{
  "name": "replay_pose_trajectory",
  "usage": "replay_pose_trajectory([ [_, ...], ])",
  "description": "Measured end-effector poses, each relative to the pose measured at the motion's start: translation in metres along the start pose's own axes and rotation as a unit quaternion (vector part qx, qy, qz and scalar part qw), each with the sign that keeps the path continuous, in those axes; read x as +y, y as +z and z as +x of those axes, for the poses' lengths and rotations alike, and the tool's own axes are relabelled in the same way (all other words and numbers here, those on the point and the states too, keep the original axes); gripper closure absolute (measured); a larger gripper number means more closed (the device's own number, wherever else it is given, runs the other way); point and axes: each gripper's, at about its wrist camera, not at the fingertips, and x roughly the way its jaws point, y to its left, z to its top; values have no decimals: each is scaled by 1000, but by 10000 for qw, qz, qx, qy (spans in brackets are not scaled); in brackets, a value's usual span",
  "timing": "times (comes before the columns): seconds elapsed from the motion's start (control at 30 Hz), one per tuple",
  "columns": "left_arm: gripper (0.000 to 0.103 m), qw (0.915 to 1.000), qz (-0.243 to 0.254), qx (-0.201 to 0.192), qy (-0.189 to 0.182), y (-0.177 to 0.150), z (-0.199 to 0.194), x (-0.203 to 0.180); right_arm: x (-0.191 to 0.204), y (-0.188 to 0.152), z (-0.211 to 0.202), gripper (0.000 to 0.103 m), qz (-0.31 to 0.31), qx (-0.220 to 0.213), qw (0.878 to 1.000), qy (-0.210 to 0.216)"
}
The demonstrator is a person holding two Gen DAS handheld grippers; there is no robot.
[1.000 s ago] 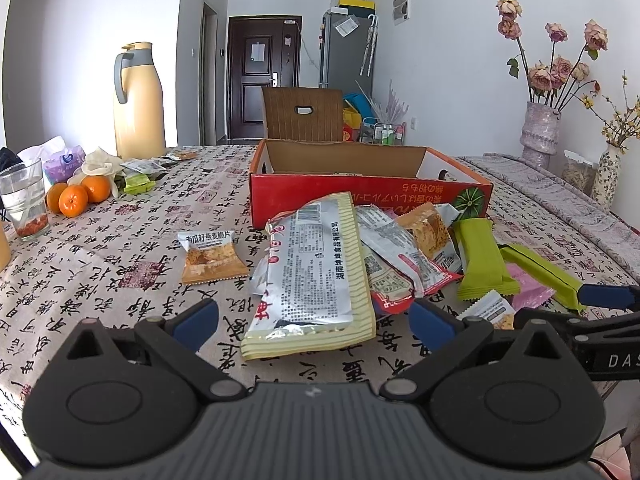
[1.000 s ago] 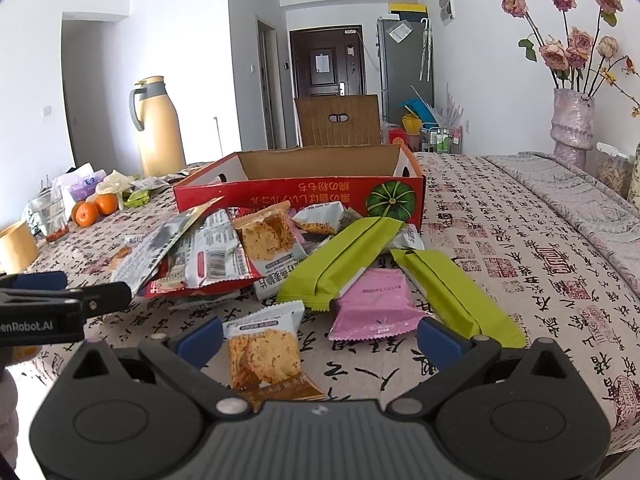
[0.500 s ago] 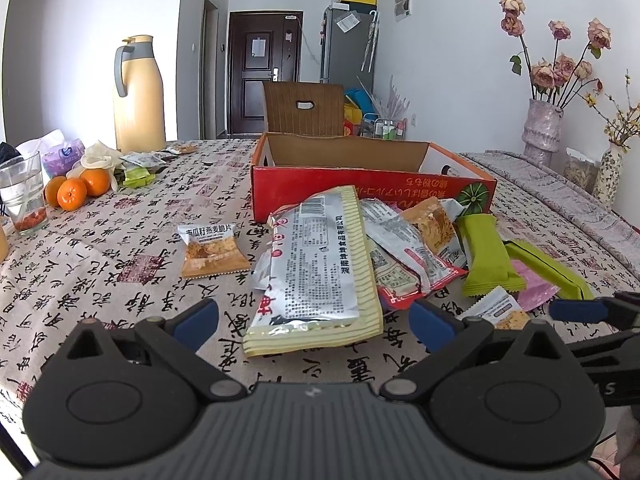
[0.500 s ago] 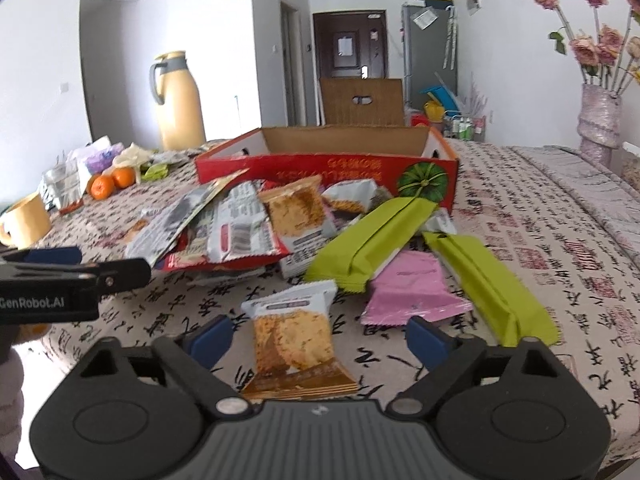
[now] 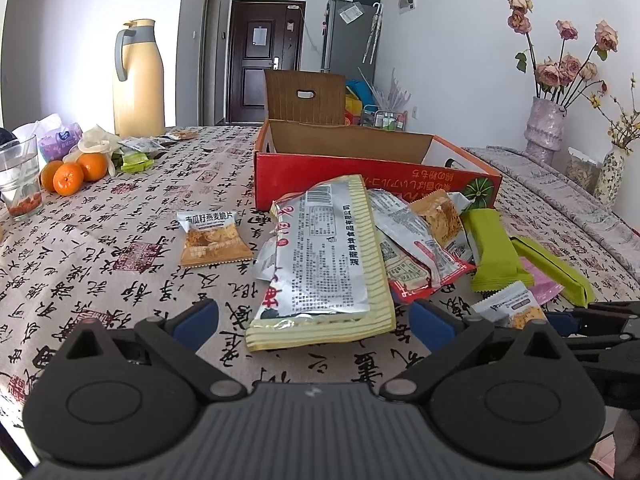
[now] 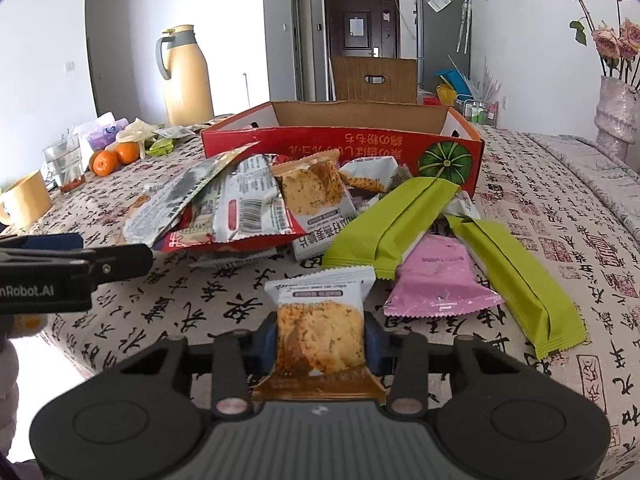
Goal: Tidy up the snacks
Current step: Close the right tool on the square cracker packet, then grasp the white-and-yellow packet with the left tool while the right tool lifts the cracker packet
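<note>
My right gripper (image 6: 320, 338) is closing its jaws on a small cracker packet (image 6: 320, 328), and the blue pads press its two sides. That packet (image 5: 512, 308) also shows in the left wrist view beside the right gripper (image 5: 592, 316). Beyond it lie two green bars (image 6: 392, 224), a pink packet (image 6: 436, 280) and a heap of silver and red packets in front of the open red box (image 6: 320, 148). My left gripper (image 5: 314, 318) is open just short of a large yellow-edged silver packet (image 5: 324, 264). Another small cracker packet (image 5: 212, 240) lies alone to its left.
A tall yellow thermos (image 5: 138, 80), oranges (image 5: 68, 176) and a glass (image 5: 18, 180) stand at the far left. A yellow mug (image 6: 24, 204) sits near the left table edge. Vases with flowers (image 5: 546, 128) stand at the far right. The patterned tablecloth (image 5: 100, 272) covers the table.
The right gripper's jaws have come together onto the small cracker packet, which earlier lay loose between open fingers. The left gripper has hardly moved.
</note>
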Motion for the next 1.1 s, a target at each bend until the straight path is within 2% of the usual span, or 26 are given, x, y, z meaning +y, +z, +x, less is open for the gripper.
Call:
replay_pose_trajectory([
  [0.4, 0, 9999, -129, -56, -76, 22, 3, 7, -11, 4, -23, 64, 177, -399, 9990, -11],
  [0.57, 0, 9999, -111, 65, -70, 34, 22, 7, -25, 8, -29, 64, 432, -631, 9969, -170],
  [0.8, 0, 9991, -231, 308, -182, 40, 50, 5, -41, 9, -24, 64, 627, -637, 9955, -318],
  [0.9, 10, 9984, -280, 408, -272, 39, 58, 4, -44, 9, -20, 64, 669, -613, 9954, -315],
  [1.07, 36, 9956, -499, 478, -627, 37, 61, 8, -46, 8, -15, 64, 708, -556, 9955, -304],
  [1.1, 37, 9951, -521, 498, -679, 37, 62, 9, -46, 8, -14, 64, 713, -549, 9955, -300],
])
